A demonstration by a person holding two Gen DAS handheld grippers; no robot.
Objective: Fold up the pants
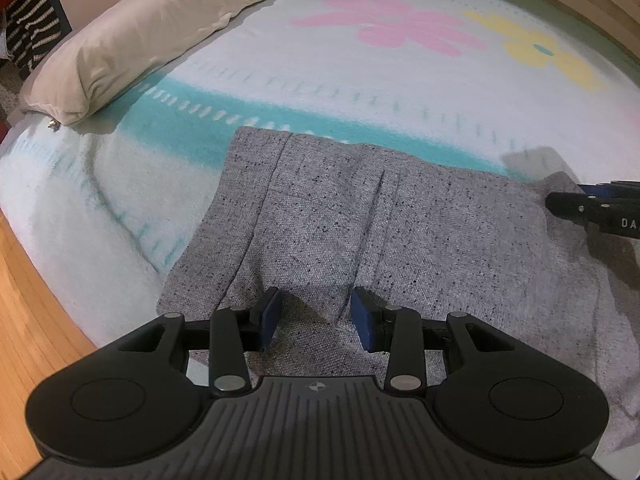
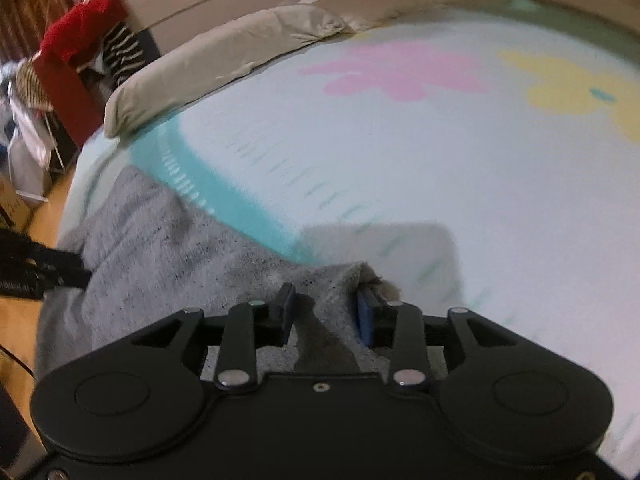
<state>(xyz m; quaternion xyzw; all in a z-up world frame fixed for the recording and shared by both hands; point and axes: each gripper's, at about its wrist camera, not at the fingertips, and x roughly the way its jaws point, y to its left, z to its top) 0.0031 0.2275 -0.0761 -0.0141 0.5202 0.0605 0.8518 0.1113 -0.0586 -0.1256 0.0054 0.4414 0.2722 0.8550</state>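
Grey speckled pants point(image 1: 360, 220) lie folded on the bed near its front edge. My left gripper point(image 1: 316, 316) hovers over their near edge, its blue pads apart; a small fold of the cloth lies between them without being pinched. My right gripper point(image 2: 326, 314) is at the pants' right corner point(image 2: 344, 280). Its jaws stand apart, and a raised ridge of grey cloth sits between them, brushing the right pad point(image 2: 365, 320). In the left wrist view the right gripper point(image 1: 554, 200) comes in from the right edge. The right wrist view shows the left gripper point(image 2: 40, 272) at the far left.
The bed carries a pale blanket point(image 1: 360, 92) with a teal band and pink and yellow flowers. A beige pillow point(image 1: 160, 28) lies along its far left side. Wooden floor point(image 1: 24, 300) borders the bed on the left. Red and striped clothes point(image 2: 80, 40) are piled beyond the pillow.
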